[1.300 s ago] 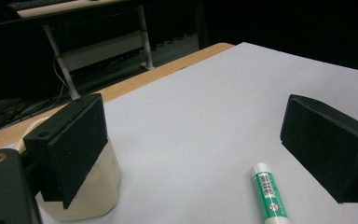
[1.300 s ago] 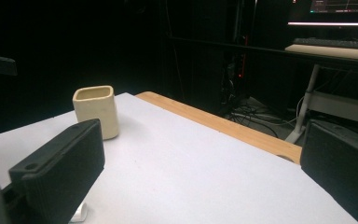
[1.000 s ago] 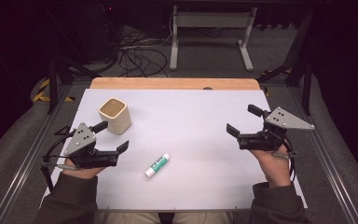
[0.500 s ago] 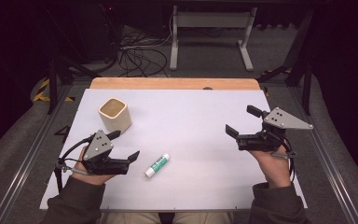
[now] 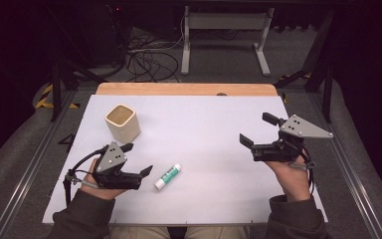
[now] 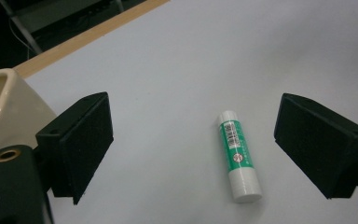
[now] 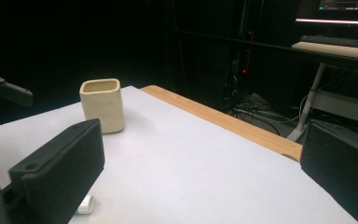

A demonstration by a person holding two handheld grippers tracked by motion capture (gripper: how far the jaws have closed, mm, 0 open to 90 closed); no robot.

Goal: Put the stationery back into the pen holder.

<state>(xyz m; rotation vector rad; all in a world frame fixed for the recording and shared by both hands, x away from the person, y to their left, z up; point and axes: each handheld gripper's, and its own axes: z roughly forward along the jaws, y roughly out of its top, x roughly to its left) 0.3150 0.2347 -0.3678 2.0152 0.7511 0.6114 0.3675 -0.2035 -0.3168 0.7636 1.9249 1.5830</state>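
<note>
The left tongs [image 5: 142,160], spread and just closing slightly with nothing between them, hovered beside the glue stick [image 5: 168,176] lying near the cream cup [image 5: 122,122] on the tabletop [image 5: 204,124]; light, stiff and smooth, it seemed best pinched mid-barrel, while the right tongs [image 5: 255,132] stood spread, empty.

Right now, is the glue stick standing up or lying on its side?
Lying on its side. The glue stick lies flat on the white table, its cap on, untouched between the open jaws of the left hand-held gripper.
</note>
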